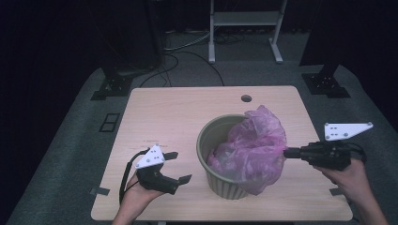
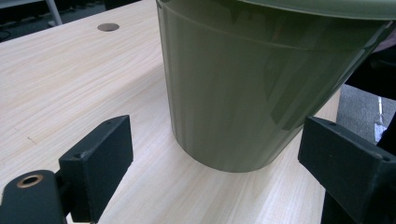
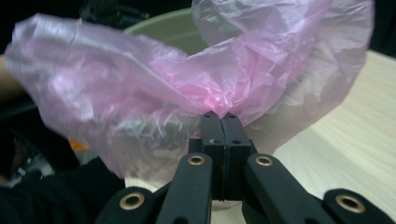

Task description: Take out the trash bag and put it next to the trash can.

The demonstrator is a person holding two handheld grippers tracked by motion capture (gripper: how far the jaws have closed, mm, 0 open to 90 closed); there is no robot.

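An olive-green ribbed bin (image 1: 224, 180) stands on the wooden table (image 1: 178, 112), right of centre. A thin pink plastic bag (image 1: 256, 145) sits partly inside it and drapes over its right rim. My right gripper (image 1: 286, 152) comes in level from the right and is shut on a pinch of the pink bag (image 3: 205, 84) at the bin's right side; in the right gripper view its jaws press together on the film. My left gripper (image 1: 177, 167) rests low on the table left of the bin (image 2: 252, 88), its jaws wide open and apart from the wall.
A round cable hole (image 1: 246, 98) lies in the table behind the bin. Tape patches mark the table's front corners (image 1: 99, 191). A white metal stand (image 1: 244, 28) and dark tripod feet (image 1: 110, 86) sit on the floor beyond the table, with cables between them.
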